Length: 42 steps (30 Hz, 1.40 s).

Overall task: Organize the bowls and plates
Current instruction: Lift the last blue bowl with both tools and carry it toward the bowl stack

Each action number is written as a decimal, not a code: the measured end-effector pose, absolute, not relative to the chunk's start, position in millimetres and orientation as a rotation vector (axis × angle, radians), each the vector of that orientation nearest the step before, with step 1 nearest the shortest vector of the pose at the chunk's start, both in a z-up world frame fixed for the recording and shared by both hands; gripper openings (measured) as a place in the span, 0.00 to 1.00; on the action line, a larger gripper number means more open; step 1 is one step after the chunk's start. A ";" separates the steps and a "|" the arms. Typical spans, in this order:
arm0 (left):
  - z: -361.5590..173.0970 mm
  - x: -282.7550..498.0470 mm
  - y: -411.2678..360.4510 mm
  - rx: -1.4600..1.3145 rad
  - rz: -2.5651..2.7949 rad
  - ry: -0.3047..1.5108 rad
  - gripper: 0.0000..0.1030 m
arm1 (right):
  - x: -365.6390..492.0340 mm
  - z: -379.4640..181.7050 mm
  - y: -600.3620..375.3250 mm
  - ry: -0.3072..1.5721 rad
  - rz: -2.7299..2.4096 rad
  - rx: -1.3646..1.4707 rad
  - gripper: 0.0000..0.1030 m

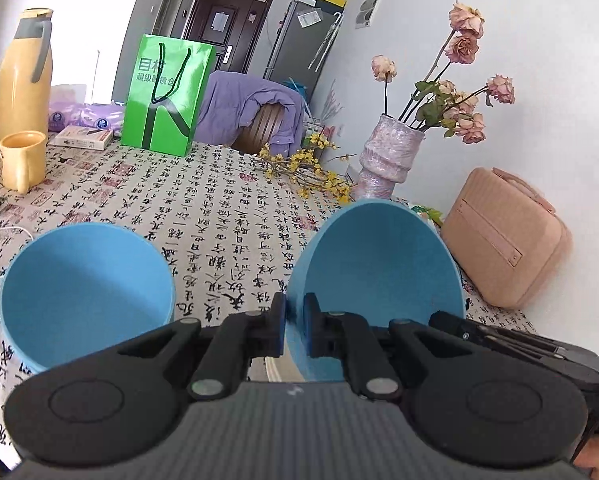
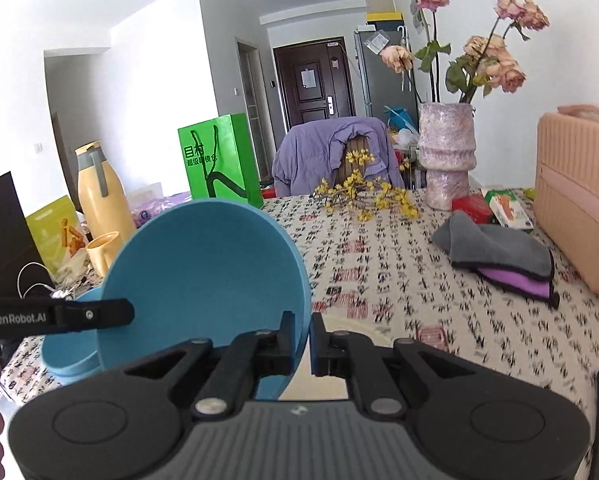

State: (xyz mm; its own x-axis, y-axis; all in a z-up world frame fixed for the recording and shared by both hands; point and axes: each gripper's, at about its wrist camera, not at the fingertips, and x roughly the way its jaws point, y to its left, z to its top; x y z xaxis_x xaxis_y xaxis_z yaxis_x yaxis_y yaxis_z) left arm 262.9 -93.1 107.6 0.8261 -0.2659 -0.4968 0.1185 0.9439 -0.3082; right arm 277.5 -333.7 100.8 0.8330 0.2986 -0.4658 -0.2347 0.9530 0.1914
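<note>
Both tongs loaded, 2 blue bowls in play, possibly a 3rd.

Left tongs [image 1: 294, 326]: clamped on the rim of a blue bowl [image 1: 379, 264], which is tipped up with its hollow facing the camera, clear of the counter [image 1: 227, 216]. A 2nd blue bowl [image 1: 87, 292] sits lower left in the left wrist view, apparently resting on the patterned cloth; contact with the cloth not certain.

Right tongs [image 2: 310, 338]: clamped on the rim of a tilted blue bowl [image 2: 207, 276]. Behind it the lower bowl [image 2: 69, 344] shows again, with the other tool's arm crossing in front. Cannot tell whether both tongs share 1 bowl or hold 2.

Step in hand, judged: carrying a bowl toward the resting one for nesting.

Next move calls for: level the held bowl, centre it over the resting bowl's opening, lower until seated, then part the tongs. Keep clear of the vase [image 2: 447, 152] and the yellow mug [image 1: 21, 160].
</note>
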 end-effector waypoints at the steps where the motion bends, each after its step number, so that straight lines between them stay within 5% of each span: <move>1: 106.4 259.6 -91.4 -0.272 -0.207 0.563 0.09 | 272.6 98.9 -333.3 0.515 0.282 0.139 0.07; 42: 99.6 238.5 101.9 -0.497 -0.044 0.482 0.10 | 291.3 104.5 -139.2 0.544 0.455 0.064 0.11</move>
